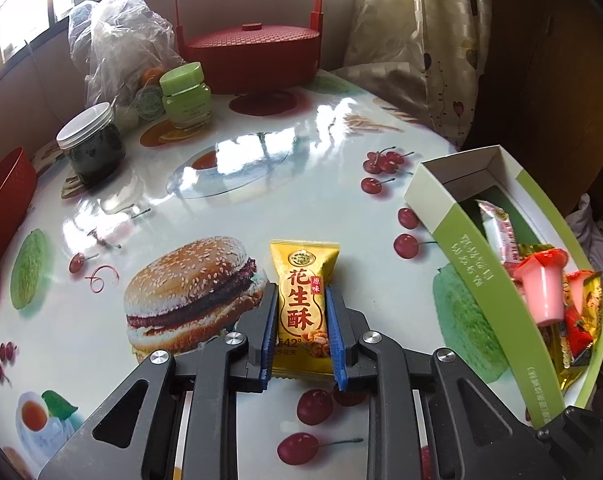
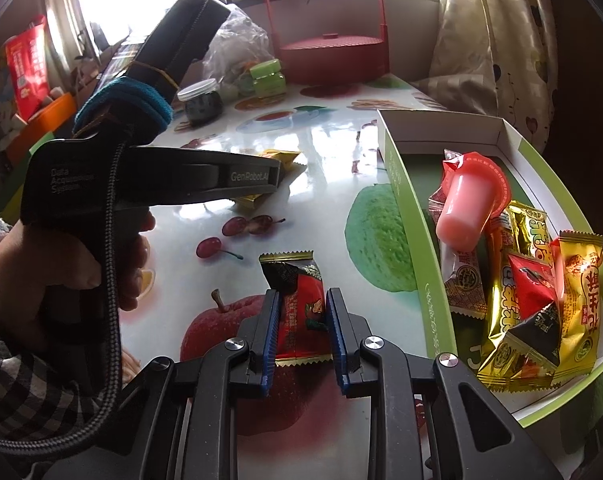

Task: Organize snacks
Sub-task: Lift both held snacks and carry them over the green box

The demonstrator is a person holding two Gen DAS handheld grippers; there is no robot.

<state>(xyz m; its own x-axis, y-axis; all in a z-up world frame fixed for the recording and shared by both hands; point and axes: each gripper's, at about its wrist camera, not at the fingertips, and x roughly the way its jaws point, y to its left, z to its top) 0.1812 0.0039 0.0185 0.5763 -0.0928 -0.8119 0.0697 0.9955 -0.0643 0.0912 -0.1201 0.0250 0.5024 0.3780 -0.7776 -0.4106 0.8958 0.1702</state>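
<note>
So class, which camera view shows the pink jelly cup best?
The right wrist view: the pink jelly cup lies large and unobstructed atop wrapped snacks in the green box. The left wrist view shows it smaller, near the frame edge.

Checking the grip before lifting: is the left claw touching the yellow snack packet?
Touching. The left wrist view shows both blue pads pressed against the sides of the yellow snack packet, with the left claw closed on it.
</note>
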